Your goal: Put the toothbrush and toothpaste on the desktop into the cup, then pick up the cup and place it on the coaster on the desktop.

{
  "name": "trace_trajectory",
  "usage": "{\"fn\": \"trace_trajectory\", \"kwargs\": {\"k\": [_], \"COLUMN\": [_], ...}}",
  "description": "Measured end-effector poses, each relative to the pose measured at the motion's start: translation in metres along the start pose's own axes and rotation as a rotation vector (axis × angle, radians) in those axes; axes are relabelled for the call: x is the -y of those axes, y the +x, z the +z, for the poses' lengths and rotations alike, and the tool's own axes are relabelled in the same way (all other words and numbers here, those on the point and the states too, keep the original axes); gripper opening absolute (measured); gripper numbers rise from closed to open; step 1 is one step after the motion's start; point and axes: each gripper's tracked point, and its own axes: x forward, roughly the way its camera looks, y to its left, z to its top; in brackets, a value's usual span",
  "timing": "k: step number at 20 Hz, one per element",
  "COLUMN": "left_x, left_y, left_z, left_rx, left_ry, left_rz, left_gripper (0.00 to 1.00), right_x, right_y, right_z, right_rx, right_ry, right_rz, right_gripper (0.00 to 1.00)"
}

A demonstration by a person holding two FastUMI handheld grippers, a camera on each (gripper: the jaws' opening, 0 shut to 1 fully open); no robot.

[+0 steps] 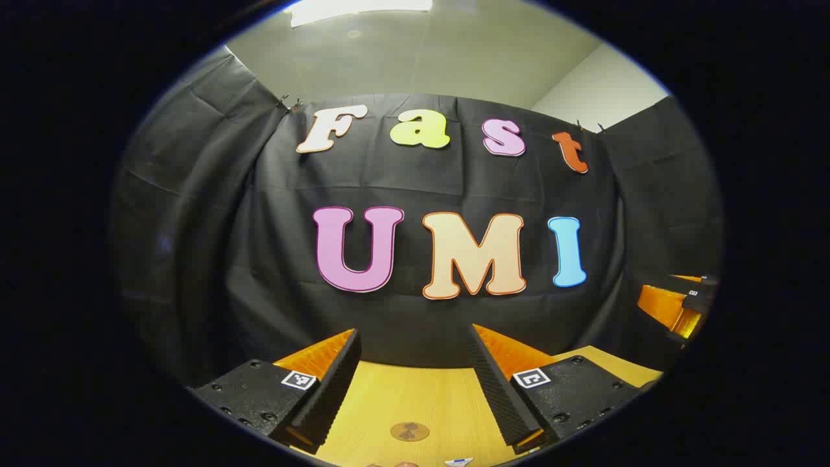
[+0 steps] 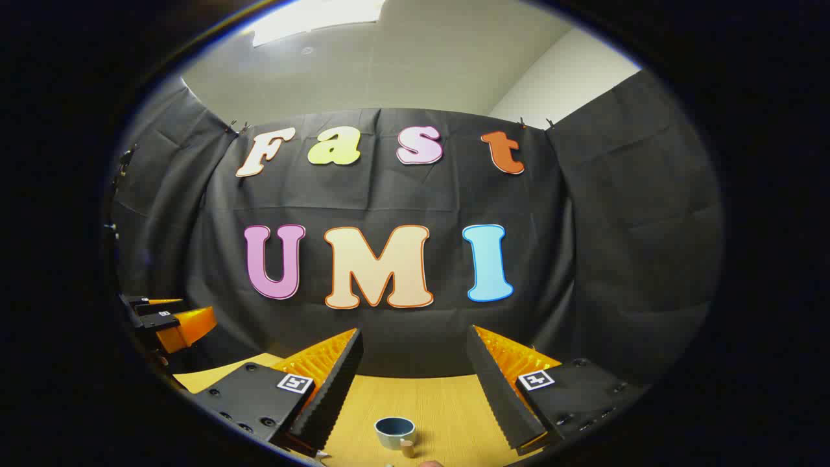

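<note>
Both grippers, left (image 1: 415,379) and right (image 2: 415,383), hang open above the desktop (image 2: 447,402); nothing gripped. The cup (image 2: 395,431) stands empty, so first comes lowering toward the toothbrush.

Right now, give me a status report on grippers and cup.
Left gripper open, empty. Right gripper open, empty. Cup upright on desktop, not yet gripped. Coaster bare.

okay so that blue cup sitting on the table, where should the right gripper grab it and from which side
Probably by the rim, from above. In the right gripper view the cup stands upright on the desktop with its mouth open upward, so one finger can go inside the wall and one outside. The right gripper is open and faces it.
</note>
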Motion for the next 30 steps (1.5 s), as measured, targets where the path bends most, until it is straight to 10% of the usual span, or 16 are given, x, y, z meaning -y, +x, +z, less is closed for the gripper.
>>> {"fn": "trace_trajectory", "kwargs": {"k": [17, 30], "left_x": [-0.005, -0.015], "left_y": [-0.015, -0.025], "left_z": [0.007, -0.007], "left_rx": [0.028, 0.015], "left_ry": [0.0, 0.007], "left_rz": [0.003, 0.002], "left_gripper": [0.94, 0.94], "right_x": [-0.018, -0.033], "right_y": [-0.006, -0.016], "right_z": [-0.006, -0.136], "right_rx": [-0.02, -0.419], "right_ry": [0.05, -0.013], "right_rz": [0.02, 0.101], "right_gripper": [0.98, 0.99]}}
